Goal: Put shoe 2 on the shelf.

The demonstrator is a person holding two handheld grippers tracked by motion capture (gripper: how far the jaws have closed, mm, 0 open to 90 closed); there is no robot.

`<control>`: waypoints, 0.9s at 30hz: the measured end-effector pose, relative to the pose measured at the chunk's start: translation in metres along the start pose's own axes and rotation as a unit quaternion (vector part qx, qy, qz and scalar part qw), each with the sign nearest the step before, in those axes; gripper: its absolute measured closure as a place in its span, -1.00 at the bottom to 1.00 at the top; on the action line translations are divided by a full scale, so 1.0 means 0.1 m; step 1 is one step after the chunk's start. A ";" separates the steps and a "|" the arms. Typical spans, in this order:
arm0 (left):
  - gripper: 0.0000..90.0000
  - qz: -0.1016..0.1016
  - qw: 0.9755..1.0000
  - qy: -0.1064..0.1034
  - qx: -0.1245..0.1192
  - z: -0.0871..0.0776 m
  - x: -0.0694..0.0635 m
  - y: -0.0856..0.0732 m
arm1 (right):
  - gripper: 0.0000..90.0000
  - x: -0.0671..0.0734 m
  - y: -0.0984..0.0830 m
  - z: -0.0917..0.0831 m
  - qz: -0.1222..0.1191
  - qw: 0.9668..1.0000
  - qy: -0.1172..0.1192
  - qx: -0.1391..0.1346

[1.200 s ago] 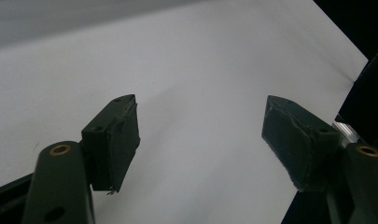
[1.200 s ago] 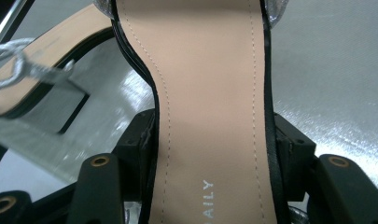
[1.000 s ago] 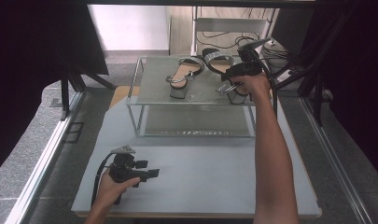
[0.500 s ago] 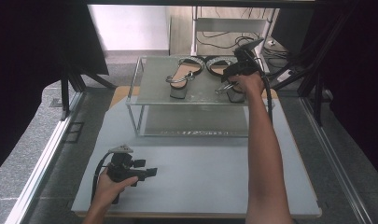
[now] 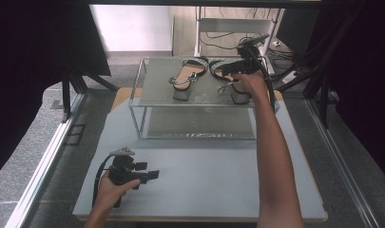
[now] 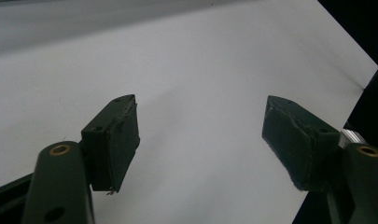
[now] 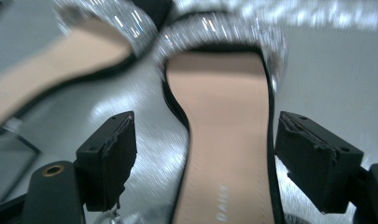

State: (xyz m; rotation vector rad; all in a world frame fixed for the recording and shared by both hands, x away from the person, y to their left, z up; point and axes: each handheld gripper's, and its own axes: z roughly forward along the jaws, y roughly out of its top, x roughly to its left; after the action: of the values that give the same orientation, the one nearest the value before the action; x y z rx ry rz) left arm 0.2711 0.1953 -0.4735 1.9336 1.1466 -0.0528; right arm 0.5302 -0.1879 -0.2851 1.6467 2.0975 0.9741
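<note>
High view: we count two sandals (image 5: 187, 76) on one glass shelf (image 5: 152, 85). Our right gripper (image 7: 205, 158), its jaws just opening, straddles one untouched; our left gripper (image 6: 200, 140) gapes empty over the table (image 5: 204, 190).

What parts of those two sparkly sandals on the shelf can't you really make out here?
- Right sandal, high view: the hand and right tongs cover its middle and most of its heel.
- Same sandal, right gripper view: heel end cut off by the bottom edge; the insole print is too blurred to read in full.
- Left sandal, right gripper view: motion blur smears it, and the left edge cuts it off.
- Left sandal, high view: strap buckle too small to make out.
</note>
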 end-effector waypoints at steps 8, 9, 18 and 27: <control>-0.36 -0.008 0.999 0.017 -0.030 -0.09 0.03 0.03 | -0.24 0.01 -0.06 -0.32 -0.038 0.997 0.033 -0.063; -0.30 -0.009 0.999 0.018 -0.034 -0.10 0.03 0.04 | -0.09 -0.03 -0.11 -0.43 -0.052 0.995 0.031 -0.076; 0.17 0.016 0.994 0.043 -0.100 -0.33 -0.16 0.37 | 0.51 -0.36 -0.59 -0.82 -0.069 0.994 0.012 -0.078; 0.77 0.014 0.985 0.107 -0.135 -0.31 -0.10 1.31 | 0.79 -0.58 -0.98 -0.62 -0.093 0.995 -0.006 -0.046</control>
State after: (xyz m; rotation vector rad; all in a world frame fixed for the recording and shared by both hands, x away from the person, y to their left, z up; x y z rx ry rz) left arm 0.3499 0.1833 -0.3642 1.7425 1.1975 0.3186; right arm 0.4376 -0.2732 -0.3155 1.3813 2.1197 0.9821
